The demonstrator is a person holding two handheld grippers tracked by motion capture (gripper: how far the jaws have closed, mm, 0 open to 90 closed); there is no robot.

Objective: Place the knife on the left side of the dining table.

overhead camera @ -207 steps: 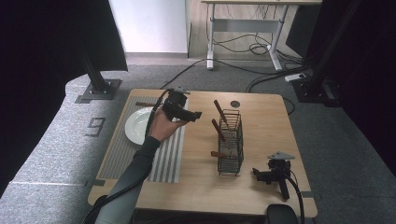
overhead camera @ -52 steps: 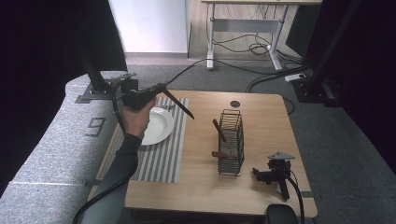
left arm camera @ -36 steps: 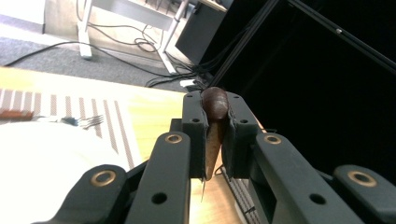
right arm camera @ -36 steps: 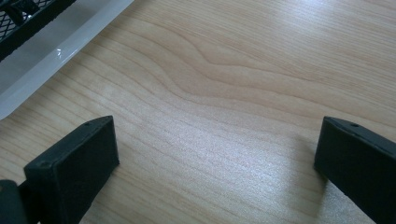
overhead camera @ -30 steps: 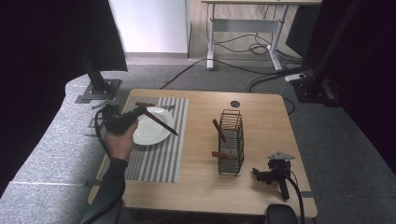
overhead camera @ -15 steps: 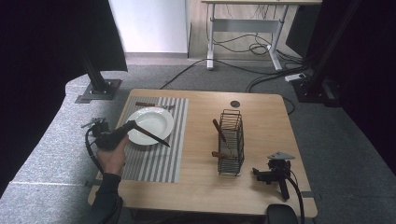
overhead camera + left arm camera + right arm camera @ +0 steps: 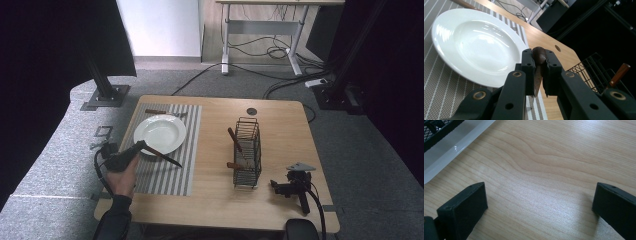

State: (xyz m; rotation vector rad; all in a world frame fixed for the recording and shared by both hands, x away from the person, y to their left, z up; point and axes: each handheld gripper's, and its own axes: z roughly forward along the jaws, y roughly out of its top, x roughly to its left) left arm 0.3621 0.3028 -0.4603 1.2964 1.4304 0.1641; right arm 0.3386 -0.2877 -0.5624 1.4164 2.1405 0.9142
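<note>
Fingers of left gripper point(image 7: 539, 72) clamp a wooden-handled knife point(image 7: 161, 155) lower left, beside the plate point(image 7: 160, 134), likely setting a place. Right gripper point(image 7: 292, 186) idles splayed on tabletop point(image 7: 280, 125), lower right.

1. In the left gripper view, the left gripper point(image 7: 537, 72) clamps a brown-handled utensil point(image 7: 538, 55); its jaws hide most of it, so the type cannot be told there.
2. The white plate point(image 7: 474, 45) is cut off at that view's left edge.
3. The wire basket point(image 7: 594, 75) runs into darkness at the right; a wooden handle point(image 7: 619, 73) sticks out, its working end hidden.
4. In the right gripper view, the right gripper point(image 7: 539, 207) has both jaws cropped by the frame.
5. In the high view, the utensil point(image 7: 159, 111) beyond the plate is too small to identify.
</note>
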